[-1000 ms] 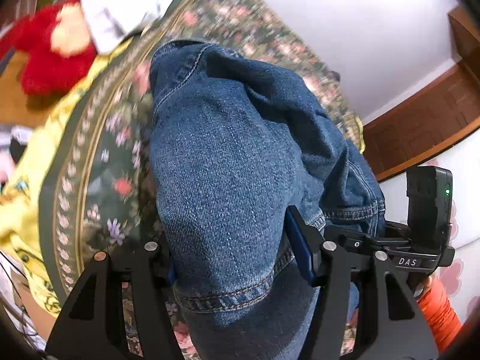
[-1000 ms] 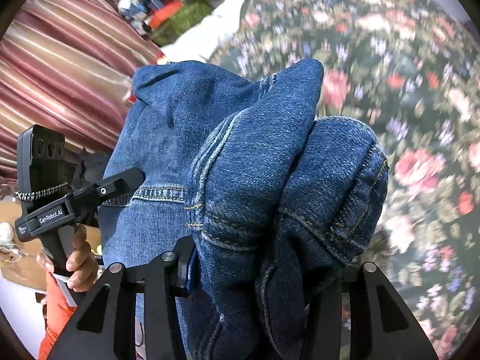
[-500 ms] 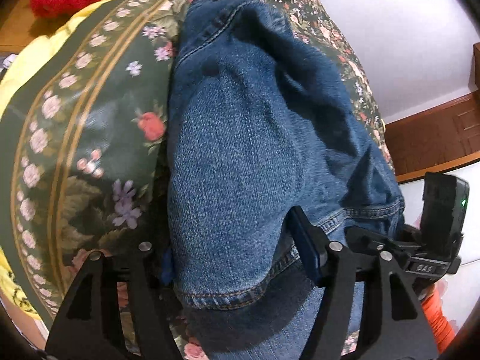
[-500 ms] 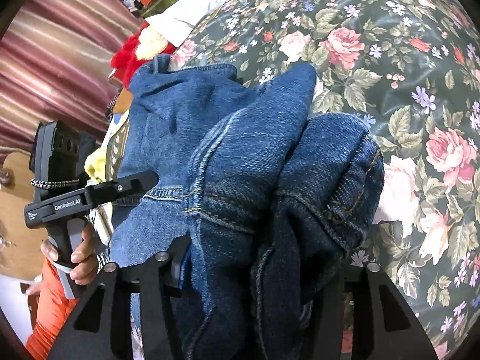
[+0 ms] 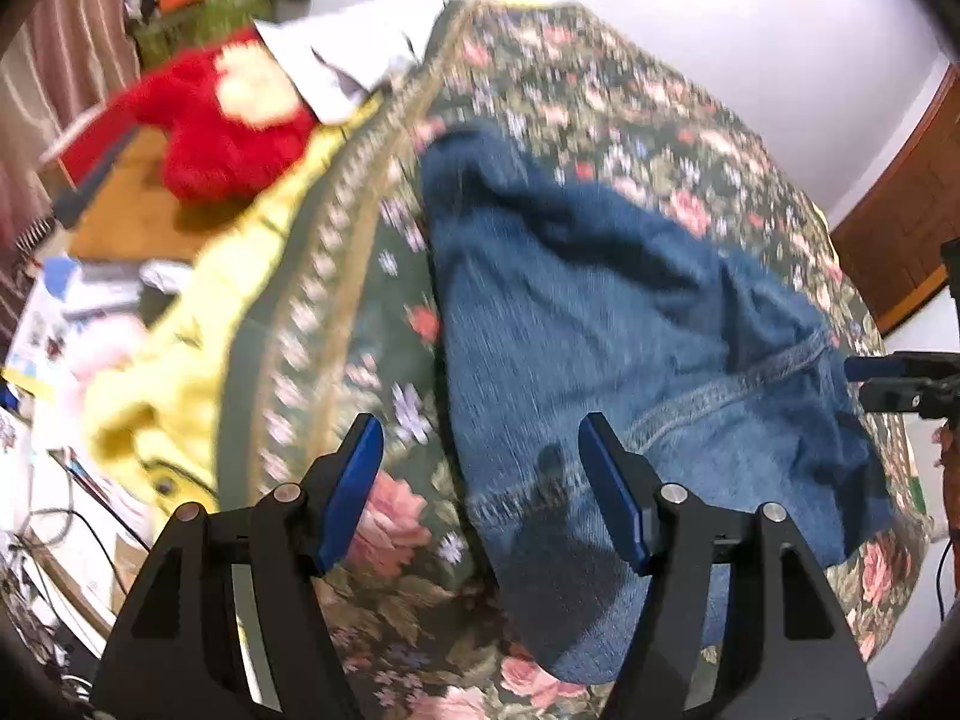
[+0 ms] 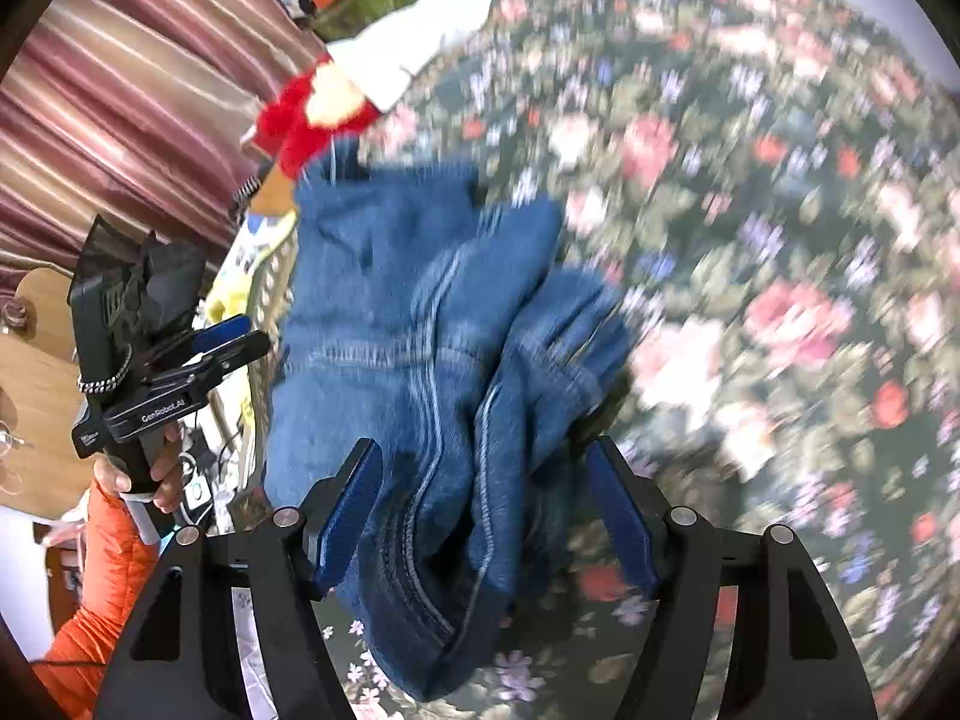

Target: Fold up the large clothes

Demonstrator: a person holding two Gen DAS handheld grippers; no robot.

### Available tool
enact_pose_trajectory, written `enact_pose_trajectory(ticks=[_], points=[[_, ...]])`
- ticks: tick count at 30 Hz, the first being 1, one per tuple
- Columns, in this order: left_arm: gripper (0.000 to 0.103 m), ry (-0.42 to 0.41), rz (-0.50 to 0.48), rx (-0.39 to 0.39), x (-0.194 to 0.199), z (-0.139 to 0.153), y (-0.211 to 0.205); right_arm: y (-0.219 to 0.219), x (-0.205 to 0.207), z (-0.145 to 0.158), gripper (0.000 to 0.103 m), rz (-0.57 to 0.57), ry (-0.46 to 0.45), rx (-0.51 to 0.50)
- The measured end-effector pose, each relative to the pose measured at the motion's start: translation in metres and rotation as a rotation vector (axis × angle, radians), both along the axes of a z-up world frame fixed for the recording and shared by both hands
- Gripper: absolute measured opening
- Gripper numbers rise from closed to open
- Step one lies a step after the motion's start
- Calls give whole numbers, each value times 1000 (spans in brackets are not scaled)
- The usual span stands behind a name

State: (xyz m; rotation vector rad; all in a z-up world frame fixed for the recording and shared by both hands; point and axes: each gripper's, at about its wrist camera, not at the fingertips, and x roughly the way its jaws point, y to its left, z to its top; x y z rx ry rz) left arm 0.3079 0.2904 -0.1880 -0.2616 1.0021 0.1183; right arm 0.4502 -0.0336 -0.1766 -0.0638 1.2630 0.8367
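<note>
Blue denim jeans [image 5: 600,324] lie bunched and partly folded on a dark floral bedspread [image 5: 600,78]. My left gripper [image 5: 483,492] hovers over their near-left edge, open, with neither blue pad pressing the cloth. In the right wrist view the thick folded end of the jeans [image 6: 420,360] lies between the fingers of my right gripper [image 6: 483,516]. Its jaws are opening and the right pad stands apart from the denim. The right gripper [image 5: 900,378] shows at the left view's right edge. The left gripper [image 6: 228,339] shows at the right view's left, held by a hand.
A red plush toy [image 5: 222,120] and a white cloth [image 5: 354,54] lie at the bed's far left corner. A yellow sheet [image 5: 180,336] hangs over the left edge above floor clutter. A wooden door [image 5: 900,210] is right; a striped curtain [image 6: 138,90] and an orange sleeve [image 6: 102,588] are left.
Both grippers have let go of the jeans and drawn back from them. The denim, which filled both views, now lies lower on the bedspread. The right jaws have widened.
</note>
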Motion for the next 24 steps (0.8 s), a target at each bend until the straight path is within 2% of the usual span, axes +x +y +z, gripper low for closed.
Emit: enact_pose_trajectory(ticks=[2, 4, 9, 12, 15, 19, 21, 24], points=[[67, -31, 2, 44, 10, 8, 3, 1, 6, 11, 69, -12, -68, 0], [67, -32, -1, 80, 24, 10, 4, 11, 14, 16, 69, -12, -92, 7], [67, 18, -10, 101, 78, -3, 10, 64, 21, 17, 69, 113, -129, -18], [67, 31, -8, 90, 109, -15, 11, 99, 23, 2, 69, 193, -123, -48], [67, 53, 0, 65, 128, -26, 12, 119, 35, -27, 69, 201, -102, -119], [69, 81, 46, -17, 140, -44, 19, 102, 58, -57, 69, 138, -67, -140], [73, 102, 59, -62, 145, -55, 24, 77, 72, -70, 69, 84, 1, -80], [79, 107, 47, -45, 151, -63, 22, 53, 75, -80, 70, 22, 49, -56]])
